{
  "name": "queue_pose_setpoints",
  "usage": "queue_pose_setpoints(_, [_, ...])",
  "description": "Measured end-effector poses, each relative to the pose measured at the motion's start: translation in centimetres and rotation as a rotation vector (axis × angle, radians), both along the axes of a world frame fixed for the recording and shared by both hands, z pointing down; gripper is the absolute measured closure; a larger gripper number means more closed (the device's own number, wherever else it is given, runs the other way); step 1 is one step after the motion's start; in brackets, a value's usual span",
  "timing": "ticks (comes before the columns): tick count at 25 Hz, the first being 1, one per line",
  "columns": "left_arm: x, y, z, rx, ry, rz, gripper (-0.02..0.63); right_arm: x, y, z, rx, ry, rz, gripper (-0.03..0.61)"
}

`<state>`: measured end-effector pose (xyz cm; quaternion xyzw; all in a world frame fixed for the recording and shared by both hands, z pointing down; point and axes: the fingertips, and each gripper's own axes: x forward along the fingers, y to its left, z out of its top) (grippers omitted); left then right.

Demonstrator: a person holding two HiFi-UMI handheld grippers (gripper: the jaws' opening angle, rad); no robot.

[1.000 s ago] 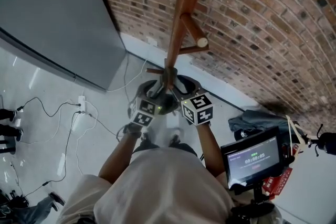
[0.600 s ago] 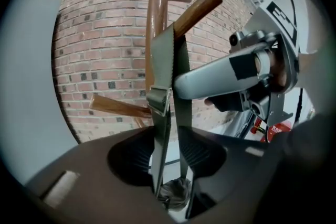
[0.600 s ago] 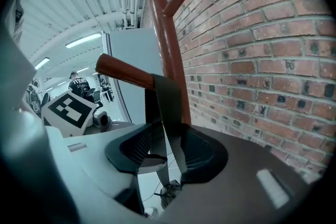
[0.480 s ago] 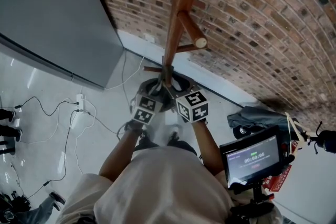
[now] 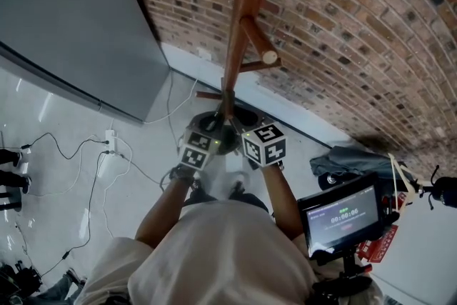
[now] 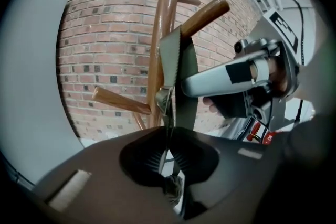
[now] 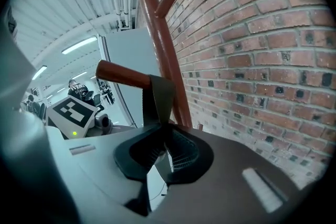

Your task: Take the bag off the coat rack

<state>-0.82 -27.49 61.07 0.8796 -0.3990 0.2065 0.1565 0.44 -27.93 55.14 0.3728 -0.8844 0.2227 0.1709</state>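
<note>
1. The bag (image 5: 243, 119) hung low against the pole of the coat rack (image 5: 246, 11). Its strap (image 6: 185, 71) was looped over a slanted peg (image 6: 203, 12), so nothing was off yet.
2. The left gripper (image 6: 169, 157) had its jaws closing to a narrow gap with the strap pinched between them, just under the metal buckle (image 6: 164, 98).
3. The right gripper (image 7: 164, 150) was doing the same on its side, jaws closing with the strap (image 7: 157, 96) between them right below the peg (image 7: 122, 74).
4. To me the step was the lift-off. The peg pointed upward, so both grippers needed to rise together and slide the loop out along it toward the tip, not straight back.
5. I'd have kept both grips firm and level so the webbing didn't twist or snag on the peg's end.
6. A sideways yank looked risky. The rack stood near the brick wall (image 5: 371, 32) and looked like it could rock, and a lower peg (image 6: 118, 101) sat close by to catch the strap.
</note>
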Motion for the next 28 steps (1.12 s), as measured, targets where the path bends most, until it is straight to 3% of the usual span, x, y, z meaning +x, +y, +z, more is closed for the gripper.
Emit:
queue_pose_setpoints(13, [-1.0, 1.7, -0.6, -0.035, 0.035, -0.039, 0.598, 0.9, 0.9, -0.8, -0.014, 0.022, 0.013, 0.569])
queue_pose_setpoints(28, [-1.7, 3.1, -2.9, -0.018, 0.051, -0.045, 0.598, 1.2, 2.1, -3.3, 0.005, 0.002, 0.038, 0.569])
